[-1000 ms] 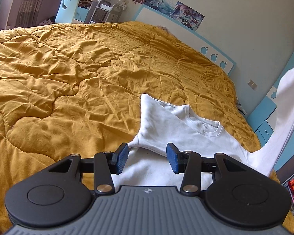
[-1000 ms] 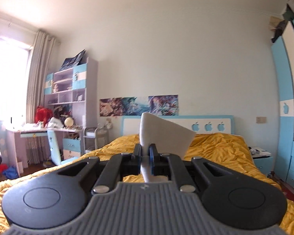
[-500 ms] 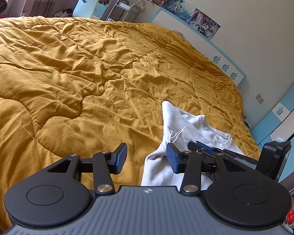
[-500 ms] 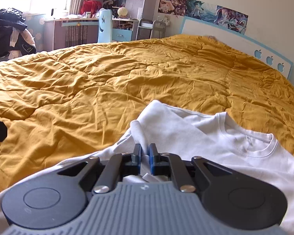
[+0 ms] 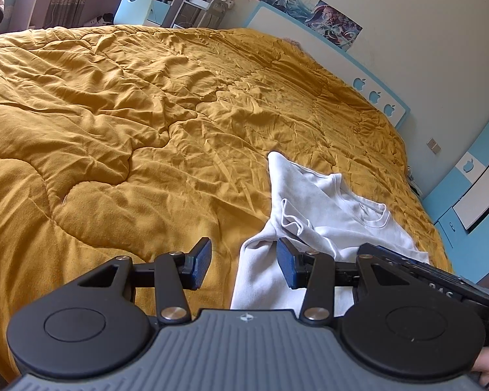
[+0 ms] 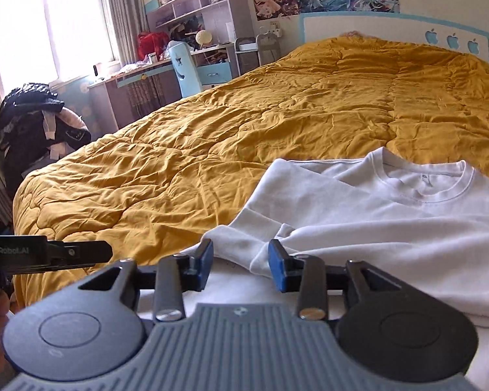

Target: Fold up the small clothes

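Right tool [image 6: 240,262]: parted, empty, sleeve released since half a second ago; left tool [image 5: 243,262]: parted, empty; one white cotton sweatshirt [image 6: 391,215] on mustard quilted bed [image 6: 244,137].

A white sweatshirt [image 5: 329,215] lies on the mustard quilt [image 5: 146,123] at lower right of the frame, one sleeve folded across its body. The left gripper [image 5: 243,262] hangs spread over its hem, with the right gripper [image 5: 417,270] just beside it at the right edge
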Demonstrator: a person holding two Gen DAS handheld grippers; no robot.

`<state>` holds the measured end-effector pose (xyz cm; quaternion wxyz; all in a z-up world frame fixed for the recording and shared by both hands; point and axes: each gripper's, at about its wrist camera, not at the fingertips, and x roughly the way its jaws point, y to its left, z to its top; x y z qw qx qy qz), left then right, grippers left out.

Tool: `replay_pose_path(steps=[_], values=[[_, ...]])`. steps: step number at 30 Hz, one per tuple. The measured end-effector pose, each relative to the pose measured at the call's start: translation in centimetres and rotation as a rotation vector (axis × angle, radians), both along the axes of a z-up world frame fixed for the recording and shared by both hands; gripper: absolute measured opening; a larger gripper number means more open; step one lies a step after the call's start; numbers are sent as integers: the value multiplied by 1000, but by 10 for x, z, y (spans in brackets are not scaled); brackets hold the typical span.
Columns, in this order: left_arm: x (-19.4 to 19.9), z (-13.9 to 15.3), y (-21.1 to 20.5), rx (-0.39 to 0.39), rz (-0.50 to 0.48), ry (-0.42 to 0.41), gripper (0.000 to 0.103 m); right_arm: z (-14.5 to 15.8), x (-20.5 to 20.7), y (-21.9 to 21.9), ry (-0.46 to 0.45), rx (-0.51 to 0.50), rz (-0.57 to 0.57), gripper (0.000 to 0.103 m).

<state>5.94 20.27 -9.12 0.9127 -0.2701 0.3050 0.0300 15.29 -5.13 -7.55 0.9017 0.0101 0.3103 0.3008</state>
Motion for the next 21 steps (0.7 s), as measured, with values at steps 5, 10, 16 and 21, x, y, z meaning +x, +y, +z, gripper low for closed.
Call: replay_pose_path(steps=[5,10,16,21], values=[[-2,-1,-3,-5,-4,5,51,9,-23,-57,-44,-44,-102,37],[0,-3,-15,12,-55,-1,51,-2,-47,-130,-45,-164,-217,41],[5,-13,-38,60,-111,15,51,-30,-48,-216,-15,-335,-472,51],[8,-20,-56,136,-122,39,51,-53,-27,-249,-8,-399,-575,58]])
